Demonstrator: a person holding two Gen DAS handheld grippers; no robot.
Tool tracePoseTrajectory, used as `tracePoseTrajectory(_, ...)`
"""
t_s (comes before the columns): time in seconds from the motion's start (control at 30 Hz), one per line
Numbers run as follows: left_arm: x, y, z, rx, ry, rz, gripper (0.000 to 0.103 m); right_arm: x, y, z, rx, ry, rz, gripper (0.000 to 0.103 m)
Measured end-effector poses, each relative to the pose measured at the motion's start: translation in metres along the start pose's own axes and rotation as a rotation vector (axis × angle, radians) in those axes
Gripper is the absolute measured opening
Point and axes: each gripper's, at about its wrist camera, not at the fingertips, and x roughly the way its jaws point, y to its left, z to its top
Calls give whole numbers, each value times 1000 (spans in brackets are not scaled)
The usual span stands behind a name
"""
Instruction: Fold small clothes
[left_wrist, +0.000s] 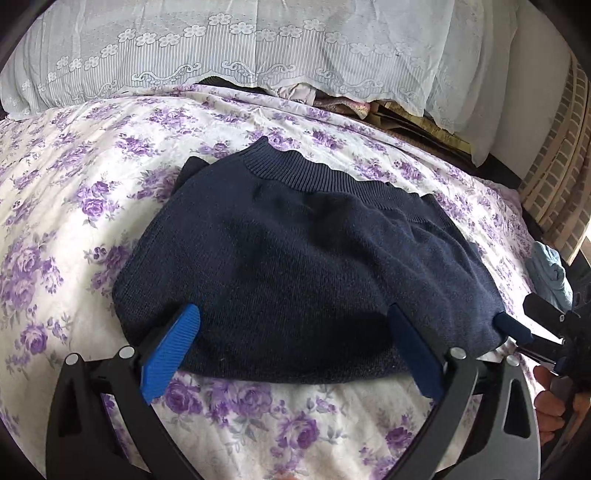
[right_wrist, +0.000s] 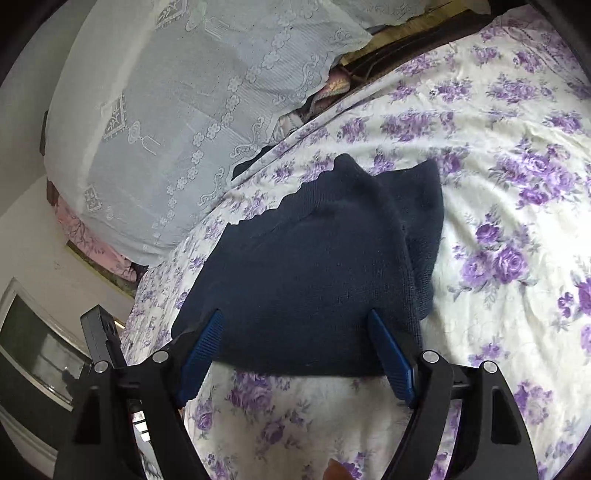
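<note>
A dark navy knit garment (left_wrist: 295, 258) lies folded on a bed sheet with purple flowers (left_wrist: 74, 221); its ribbed band is at the far edge. My left gripper (left_wrist: 293, 314) is open, its blue fingers (left_wrist: 173, 343) spread over the garment's near edge without pinching it. My right gripper (right_wrist: 295, 321) is open too, fingers (right_wrist: 201, 350) wide over the near edge of the same garment (right_wrist: 314, 266). One blue right fingertip (left_wrist: 511, 326) shows at the garment's right corner in the left wrist view.
A white lace-covered pillow (left_wrist: 240, 48) lies along the far side of the bed, also in the right wrist view (right_wrist: 177, 129). A light blue cloth (left_wrist: 550, 273) sits at the bed's right edge. A brick wall (left_wrist: 565, 177) is at far right. A window (right_wrist: 33, 350) is at left.
</note>
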Motion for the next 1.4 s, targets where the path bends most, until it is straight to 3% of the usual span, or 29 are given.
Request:
tracePoseTrajectory(0.1,-6,2,2,-6,6,-34,99,-5,15,4,-32,-25,7,83)
tracePoseTrajectory(0.23,-29,13,22,-83,-57,-162,98,-2,29,14,-22,-25,109,84)
tracePoseTrajectory(0.3,-30,16,29,-97,-62,-185,98,8,27,15,8,1,152,84)
tracePoseTrajectory(0.37,-19,16,29,-80,-35,-160,98,16,21,12,17,30,131,84)
tracePoseTrajectory(0.47,10,24,19,-59,29,-16,98,19,3,11,55,38,86,84)
tracePoseTrajectory(0.6,-11,31,27,-90,-26,25,98,-1,-16,19,134,-26,94,84)
tracePoseTrajectory(0.63,-20,33,31,-115,-48,8,98,-7,-13,22,143,-50,84,85)
tracePoseTrajectory(0.67,-28,34,36,-145,-62,-55,98,-8,-9,23,139,-57,103,85)
tracePoseTrajectory(0.77,-27,22,46,-192,-30,-267,98,3,15,25,133,-11,280,86)
tracePoseTrajectory(0.83,-12,4,47,-164,17,-336,98,25,33,23,146,47,358,86)
tracePoseTrajectory(0.93,21,-16,35,-83,98,-290,98,59,37,24,194,109,395,86)
tracePoseTrajectory(1.0,27,-23,22,0,75,-248,98,74,25,20,240,137,351,84)
tracePoseTrajectory(1.03,25,-29,19,64,64,-215,98,76,19,19,257,137,360,77)
tracePoseTrajectory(1.1,22,-38,21,122,61,-124,98,71,12,22,263,120,353,77)
tracePoseTrajectory(1.13,16,-36,24,123,35,-81,98,65,12,26,259,96,330,77)
tracePoseTrajectory(1.23,13,-21,44,67,-1,-121,98,54,17,39,236,31,295,85)
tracePoseTrajectory(1.37,43,-12,72,24,57,-126,98,74,29,55,226,34,290,86)
tracePoseTrajectory(1.4,57,-12,75,36,82,-85,98,85,32,59,222,46,282,86)
